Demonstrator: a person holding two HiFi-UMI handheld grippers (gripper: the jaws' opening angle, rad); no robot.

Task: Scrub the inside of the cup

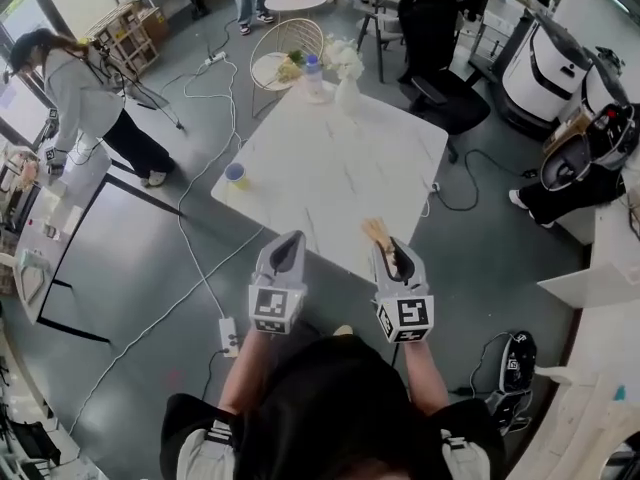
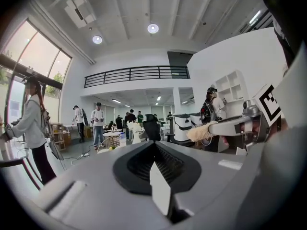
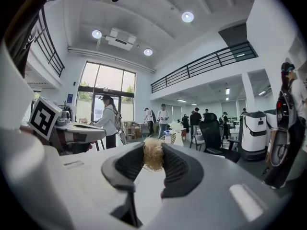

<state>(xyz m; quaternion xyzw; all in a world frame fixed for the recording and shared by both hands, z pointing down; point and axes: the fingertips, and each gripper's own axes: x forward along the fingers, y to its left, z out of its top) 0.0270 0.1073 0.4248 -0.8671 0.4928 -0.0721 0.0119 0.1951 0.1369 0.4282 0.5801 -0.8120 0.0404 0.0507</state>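
A small blue cup point(image 1: 236, 175) with a yellow inside stands at the left edge of the white table point(image 1: 340, 183). Both grippers are held up near the table's front edge, well short of the cup. My left gripper point(image 1: 288, 240) point(image 2: 154, 146) is shut, with nothing between its jaws. My right gripper point(image 1: 390, 256) point(image 3: 153, 150) is shut on a brush. The brush's tan bristles point(image 1: 377, 232) point(image 3: 153, 155) stick out past the jaws, and they also show in the left gripper view point(image 2: 200, 131). The cup shows in neither gripper view.
A white vase of flowers point(image 1: 347, 80) and a bottle point(image 1: 314, 76) stand at the table's far end. A wire chair point(image 1: 284, 50) and a black office chair point(image 1: 438, 63) are behind it. Cables and a power strip point(image 1: 229, 337) lie on the floor at left. A person point(image 1: 88, 98) stands far left.
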